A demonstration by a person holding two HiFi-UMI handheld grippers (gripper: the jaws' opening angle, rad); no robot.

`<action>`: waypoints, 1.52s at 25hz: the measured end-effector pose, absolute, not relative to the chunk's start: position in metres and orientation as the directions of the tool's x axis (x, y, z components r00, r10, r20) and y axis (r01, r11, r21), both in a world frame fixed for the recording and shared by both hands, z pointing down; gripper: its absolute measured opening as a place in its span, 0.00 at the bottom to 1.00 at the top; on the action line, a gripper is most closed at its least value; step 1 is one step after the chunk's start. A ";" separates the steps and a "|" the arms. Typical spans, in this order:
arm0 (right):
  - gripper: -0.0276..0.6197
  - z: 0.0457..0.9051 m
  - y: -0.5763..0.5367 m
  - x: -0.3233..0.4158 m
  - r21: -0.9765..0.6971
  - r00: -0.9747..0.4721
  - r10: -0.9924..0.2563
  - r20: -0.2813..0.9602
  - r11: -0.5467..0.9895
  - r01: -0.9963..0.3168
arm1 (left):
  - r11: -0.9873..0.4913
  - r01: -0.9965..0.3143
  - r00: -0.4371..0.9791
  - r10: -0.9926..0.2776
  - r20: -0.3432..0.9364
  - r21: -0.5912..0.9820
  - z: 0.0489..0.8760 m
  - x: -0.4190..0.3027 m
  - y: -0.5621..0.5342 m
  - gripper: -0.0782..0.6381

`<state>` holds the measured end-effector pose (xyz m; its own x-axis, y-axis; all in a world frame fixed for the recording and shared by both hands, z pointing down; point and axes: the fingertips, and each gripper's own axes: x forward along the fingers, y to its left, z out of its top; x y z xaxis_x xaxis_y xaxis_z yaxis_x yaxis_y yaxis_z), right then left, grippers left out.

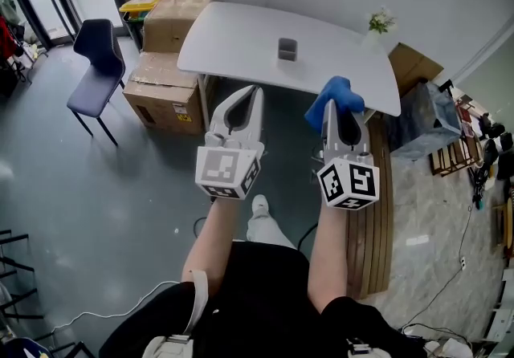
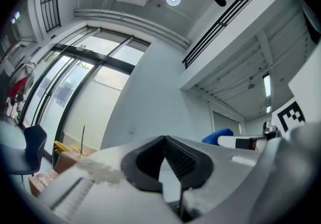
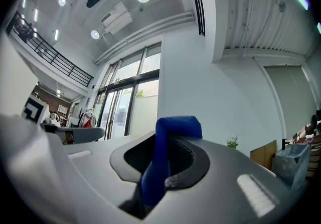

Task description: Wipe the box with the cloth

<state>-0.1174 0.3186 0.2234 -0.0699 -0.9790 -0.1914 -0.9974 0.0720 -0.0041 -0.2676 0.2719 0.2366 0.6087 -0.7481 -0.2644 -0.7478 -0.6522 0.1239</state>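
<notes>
My right claw [image 3: 175, 140] is clamped shut on the blue cloth [image 3: 161, 165], which bunches up past its tips, and I hold it in the air off the near edge of the white surface [image 1: 241, 35]. My left claw [image 2: 164, 141] is closed with nothing between its jaws, near the right one. The small grey box [image 1: 287, 49] stands around the middle of the surface, well apart from both claws.

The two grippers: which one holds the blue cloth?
The right gripper: the blue cloth is pinched between its fingers. The left gripper has its fingers shut on nothing.
</notes>
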 end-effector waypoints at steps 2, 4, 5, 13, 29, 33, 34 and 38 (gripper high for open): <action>0.13 0.220 0.301 -0.107 -0.012 -0.064 -0.976 -0.208 0.068 -0.998 | -0.646 -0.755 0.602 -0.751 -0.272 0.112 0.234 -0.262 0.253 0.11; 0.13 0.218 0.282 -0.095 -0.016 -0.060 -0.974 -0.220 0.065 -0.998 | -0.648 -0.754 0.605 -0.748 -0.273 0.106 0.235 -0.251 0.232 0.11; 0.13 0.219 0.271 -0.088 -0.018 -0.057 -0.973 -0.225 0.063 -0.998 | -0.650 -0.753 0.607 -0.747 -0.270 0.104 0.237 -0.244 0.220 0.11; 0.13 0.246 0.162 -0.015 -0.052 -0.043 -0.978 -0.204 0.055 -0.997 | -0.650 -0.753 0.611 -0.748 -0.259 0.100 0.264 -0.183 0.116 0.11; 0.13 0.243 -0.098 0.087 -0.079 -0.162 -0.966 -0.199 0.181 -0.980 | -0.610 -0.790 0.580 -0.778 -0.241 0.070 0.263 -0.096 -0.111 0.11; 0.13 0.249 -0.131 0.092 -0.087 -0.184 -0.965 -0.187 0.203 -0.975 | -0.623 -0.782 0.609 -0.765 -0.208 0.001 0.266 -0.084 -0.133 0.11; 0.13 0.253 -0.138 0.088 -0.086 -0.198 -0.964 -0.179 0.215 -0.973 | -0.623 -0.782 0.616 -0.765 -0.190 -0.024 0.268 -0.084 -0.138 0.11; 0.13 0.264 -0.157 0.071 -0.052 -0.274 -0.951 -0.146 0.284 -0.957 | -0.629 -0.771 0.637 -0.762 -0.118 -0.102 0.281 -0.084 -0.159 0.11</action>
<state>0.0713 -0.1573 0.2643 -0.2741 -0.9506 -0.1459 -0.9574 0.2840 -0.0519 -0.0838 -0.1586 0.2811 0.6368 -0.7619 -0.1179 -0.7710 -0.6287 -0.1015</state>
